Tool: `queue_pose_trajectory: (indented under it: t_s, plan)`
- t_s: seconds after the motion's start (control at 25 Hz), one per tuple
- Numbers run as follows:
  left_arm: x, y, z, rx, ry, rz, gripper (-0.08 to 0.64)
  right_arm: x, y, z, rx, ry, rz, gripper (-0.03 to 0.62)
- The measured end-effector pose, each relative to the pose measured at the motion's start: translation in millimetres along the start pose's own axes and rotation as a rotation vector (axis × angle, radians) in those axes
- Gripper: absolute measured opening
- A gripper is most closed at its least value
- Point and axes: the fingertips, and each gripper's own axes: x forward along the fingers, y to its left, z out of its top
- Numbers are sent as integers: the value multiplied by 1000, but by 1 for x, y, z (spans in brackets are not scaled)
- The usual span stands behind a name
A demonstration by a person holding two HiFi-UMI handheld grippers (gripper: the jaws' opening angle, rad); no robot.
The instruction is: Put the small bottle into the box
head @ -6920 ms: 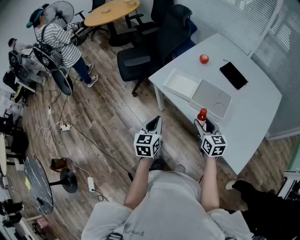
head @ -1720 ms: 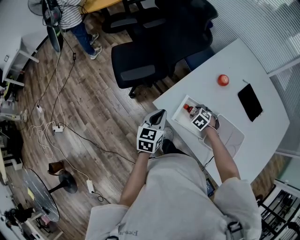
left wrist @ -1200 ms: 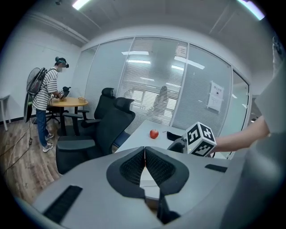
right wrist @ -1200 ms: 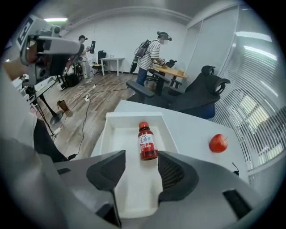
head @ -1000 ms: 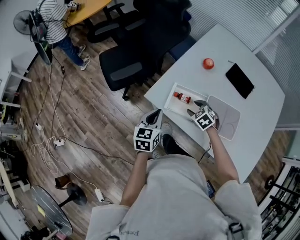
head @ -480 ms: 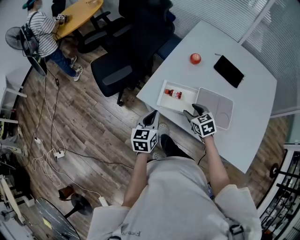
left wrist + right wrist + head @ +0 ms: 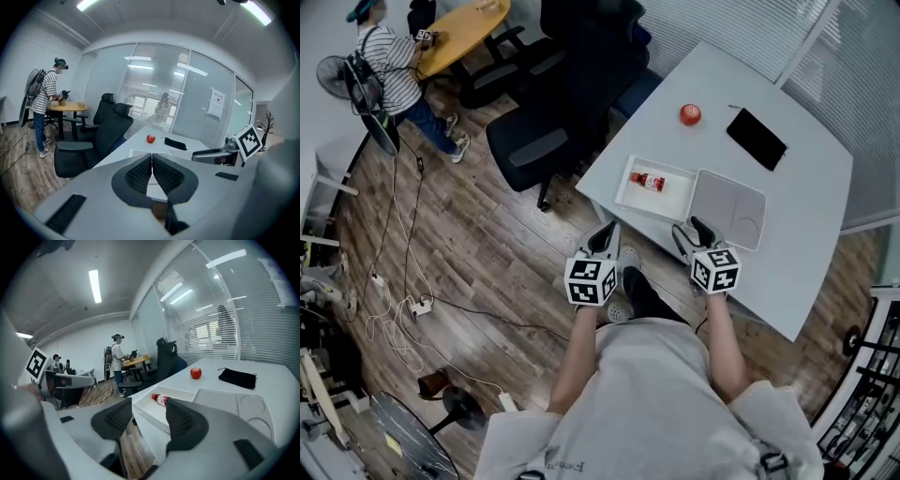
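Pulled back from the box (image 7: 625, 194), the right gripper (image 7: 692, 232) hangs at the table (image 7: 806, 234) edge, lower centre of frame, jaws apart and empty, since the small bottle (image 7: 648, 181) lies on its side inside the box. Unneeded, the left gripper (image 7: 605, 236) idles at centre frame, jaws together.

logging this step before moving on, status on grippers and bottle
Left gripper shut, empty. Right gripper open, empty, clear of the box. Bottle lying inside box. Nothing in the way.
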Motion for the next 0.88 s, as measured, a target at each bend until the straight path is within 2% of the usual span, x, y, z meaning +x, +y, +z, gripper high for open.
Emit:
queue_pose_trajectory:
  t_s: [0.24,0.88]
  plan:
    - [-14,-5,-11,-6,2,14,29,-15,3,-14,28,-14,-35,233]
    - [-35,-21,-25,27,-4,22,29,-41,9,-31,-5,-28,-60,232]
